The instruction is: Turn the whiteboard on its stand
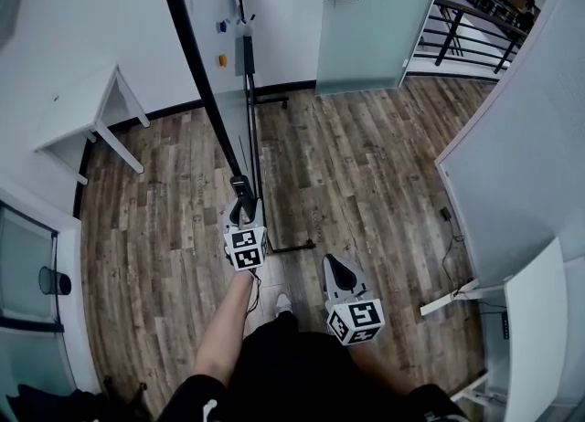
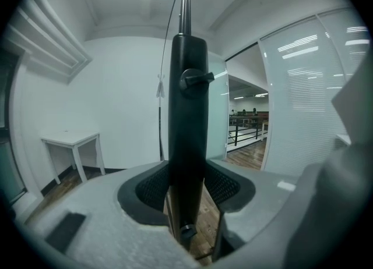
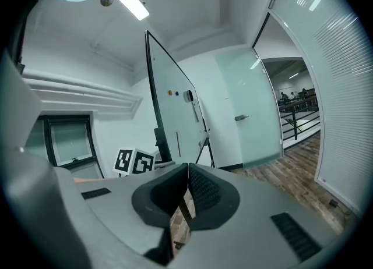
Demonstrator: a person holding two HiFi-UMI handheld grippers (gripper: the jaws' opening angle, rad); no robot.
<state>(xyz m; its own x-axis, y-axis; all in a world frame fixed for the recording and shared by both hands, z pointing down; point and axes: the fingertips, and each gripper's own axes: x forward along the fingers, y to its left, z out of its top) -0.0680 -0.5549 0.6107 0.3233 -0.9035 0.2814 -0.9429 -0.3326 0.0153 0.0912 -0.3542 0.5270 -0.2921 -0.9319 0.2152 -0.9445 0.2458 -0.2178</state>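
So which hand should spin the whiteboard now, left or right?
Left. The left gripper has the black post clamped between its jaws. The right gripper is shut on nothing, apart from the whiteboard.

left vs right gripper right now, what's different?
1. Jaws: the left gripper has its jaws apart, clamped on the black stand post. The right gripper has its jaws closed together with nothing between them.
2. Place: in the head view the left gripper is up at the whiteboard stand. The right gripper sits nearer the person, clear of the stand.

Shared: both are grey and point forward, away from the person.
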